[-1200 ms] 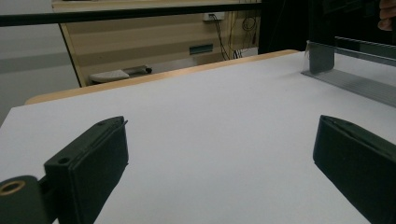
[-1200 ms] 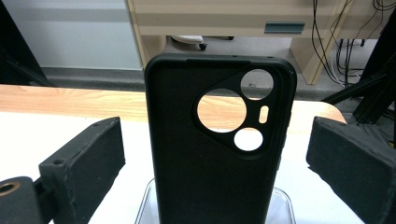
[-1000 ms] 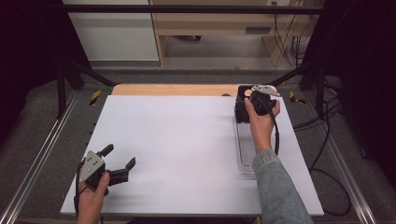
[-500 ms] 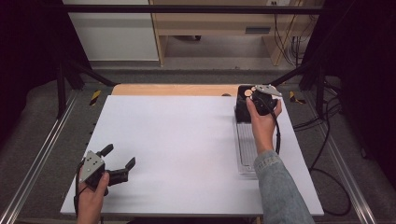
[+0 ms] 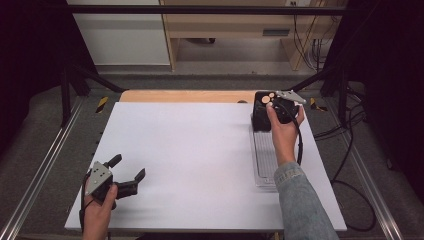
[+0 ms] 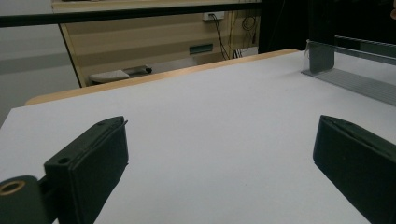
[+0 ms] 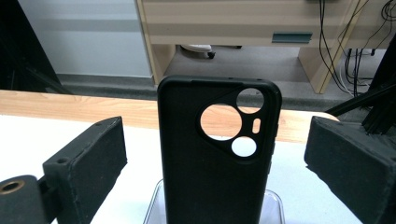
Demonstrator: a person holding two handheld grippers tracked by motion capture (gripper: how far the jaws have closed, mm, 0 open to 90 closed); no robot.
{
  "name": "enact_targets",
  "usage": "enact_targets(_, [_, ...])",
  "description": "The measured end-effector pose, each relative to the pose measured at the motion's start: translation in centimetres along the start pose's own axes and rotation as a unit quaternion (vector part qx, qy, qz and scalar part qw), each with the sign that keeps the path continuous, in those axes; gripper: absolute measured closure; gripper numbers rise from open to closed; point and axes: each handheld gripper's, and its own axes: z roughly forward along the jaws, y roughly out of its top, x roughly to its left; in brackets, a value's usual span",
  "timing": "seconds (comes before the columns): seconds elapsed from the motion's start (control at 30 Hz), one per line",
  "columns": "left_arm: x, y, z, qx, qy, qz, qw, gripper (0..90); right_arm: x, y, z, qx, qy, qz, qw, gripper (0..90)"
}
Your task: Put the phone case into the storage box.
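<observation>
R gripper point(image 5: 278, 102) at far right of table point(image 5: 190, 150), jaws spread wide, nothing pinched. Black phone case point(image 7: 217, 154) stands upright between the jaws in the right gripper view, clear gap to both pads, no contact visible. Case shows its camera cutouts: two big round holes, one smaller round hole, one small slot. Its base sits at the far end of a clear plastic tray point(image 5: 264, 165), which runs lengthwise along the table's right edge under the person's R forearm. In the high view the case point(image 5: 262, 111) is partly hidden by the hand and gripper body.

L gripper point(image 5: 127, 172) low at near-left corner of table, jaws wide apart, empty, pads just above or on the white surface; can't tell which. In the left gripper view only bare tabletop lies between its jaws, tray point(image 6: 355, 70) well off to its right.

Rest of table bare white, wooden strip point(image 5: 185, 96) along far edge. Nothing blocking either gripper. Cable from R gripper trails down along the wrist.
</observation>
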Motion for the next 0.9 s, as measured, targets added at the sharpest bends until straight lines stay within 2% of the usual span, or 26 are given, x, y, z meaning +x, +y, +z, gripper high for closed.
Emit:
enact_targets(0.2, [0.0,0.0,-0.1,-0.001,0.0,-0.001,1.0,3.4,0.0,0.2,-0.2,-0.006,0.005,0.005,1.0,6.0])
enact_targets(0.27, [0.0,0.0,0.0,0.0,0.0,-0.001,1.0,3.4,0.0,0.3,-0.4,-0.009,0.004,-0.002,1.0,6.0])
enact_targets(0.63, [-0.1,0.0,0.0,0.001,0.0,0.001,1.0,3.3,-0.4,0.4,-1.4,-0.017,0.015,0.0,0.9997,5.6])
enact_targets(0.9, [0.0,0.0,0.0,0.002,0.001,0.0,1.0,3.3,-0.7,0.4,-2.0,-0.023,0.033,0.015,0.9991,7.0])
